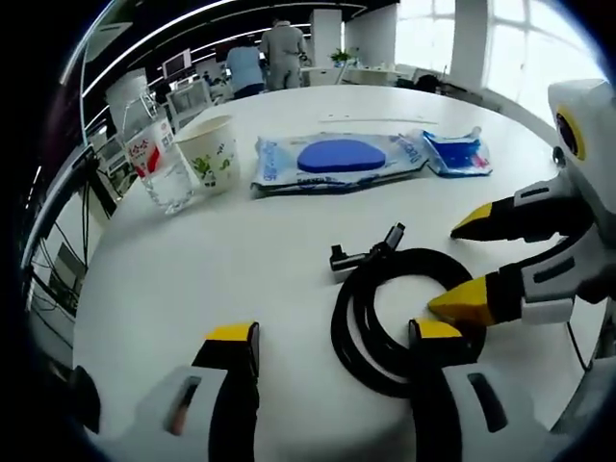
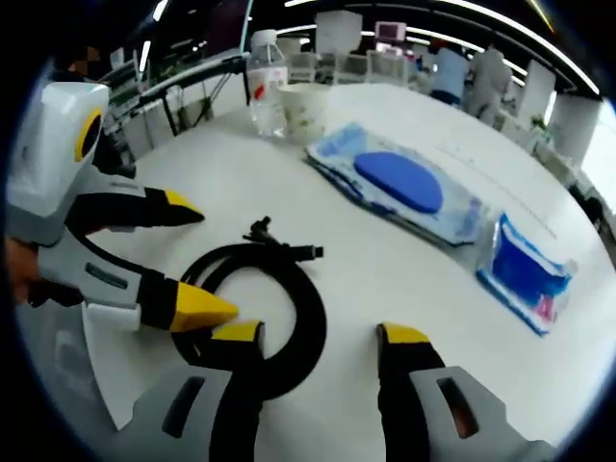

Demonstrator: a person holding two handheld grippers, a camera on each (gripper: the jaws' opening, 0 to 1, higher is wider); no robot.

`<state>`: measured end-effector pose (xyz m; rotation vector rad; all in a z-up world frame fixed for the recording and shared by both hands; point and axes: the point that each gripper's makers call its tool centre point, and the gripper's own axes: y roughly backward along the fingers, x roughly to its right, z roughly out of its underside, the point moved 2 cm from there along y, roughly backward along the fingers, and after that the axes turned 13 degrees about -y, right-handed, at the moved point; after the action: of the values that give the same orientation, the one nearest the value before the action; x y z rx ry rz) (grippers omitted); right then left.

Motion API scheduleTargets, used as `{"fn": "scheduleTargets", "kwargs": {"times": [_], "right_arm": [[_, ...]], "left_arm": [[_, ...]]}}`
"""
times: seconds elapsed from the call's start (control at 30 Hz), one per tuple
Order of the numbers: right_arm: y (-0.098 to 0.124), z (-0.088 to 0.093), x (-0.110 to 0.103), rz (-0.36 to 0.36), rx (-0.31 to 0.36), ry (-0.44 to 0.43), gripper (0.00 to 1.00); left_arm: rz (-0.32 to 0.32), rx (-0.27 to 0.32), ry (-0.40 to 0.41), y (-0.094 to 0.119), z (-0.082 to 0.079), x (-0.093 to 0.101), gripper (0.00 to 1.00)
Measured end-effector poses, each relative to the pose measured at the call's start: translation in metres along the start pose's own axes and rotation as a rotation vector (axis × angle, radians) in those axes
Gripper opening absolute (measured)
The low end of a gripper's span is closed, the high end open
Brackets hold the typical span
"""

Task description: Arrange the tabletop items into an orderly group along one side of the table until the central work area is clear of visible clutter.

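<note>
Both claws released: left gripper (image 1: pixel 332 337) and right gripper (image 2: pixel 320 335) flank the coiled black cable (image 1: pixel 399 318) on the white table (image 1: pixel 241 260); wet-wipes pack (image 1: pixel 337 159) beyond.

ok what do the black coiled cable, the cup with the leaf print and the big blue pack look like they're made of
Cable: likely rubber or plastic sheathing, smooth with a slight sheen, bending in soft loops. Cup: looks like paper, matte white wall with a printed pattern and a rolled rim. Blue pack: thin plastic film, glossy and crinkled at the edges, probably a wipes pack.

place: open-plan office | evidence: desks (image 1: pixel 380 72), monitors (image 1: pixel 176 64), ceiling light strips (image 2: pixel 510 21), large windows (image 1: pixel 510 43)
</note>
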<state>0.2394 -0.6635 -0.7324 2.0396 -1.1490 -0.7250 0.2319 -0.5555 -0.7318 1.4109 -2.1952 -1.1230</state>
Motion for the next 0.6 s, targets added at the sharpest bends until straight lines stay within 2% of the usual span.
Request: {"fn": "scheduleTargets", "kwargs": {"times": [0.27, 0.43, 0.6], "right_arm": [[0.000, 0.001, -0.007, -0.013, -0.006, 0.022, 0.33], [-0.001, 0.001, -0.012, -0.023, -0.016, 0.043, 0.27], [-0.001, 0.000, -0.011, -0.007, 0.002, 0.033, 0.14]], "left_arm": [[0.003, -0.006, -0.007, 0.000, -0.002, 0.004, 0.52], [0.026, -0.008, -0.026, 0.004, -0.005, 0.011, 0.45], [0.040, -0.008, -0.041, 0.005, -0.007, 0.016, 0.39]]}}
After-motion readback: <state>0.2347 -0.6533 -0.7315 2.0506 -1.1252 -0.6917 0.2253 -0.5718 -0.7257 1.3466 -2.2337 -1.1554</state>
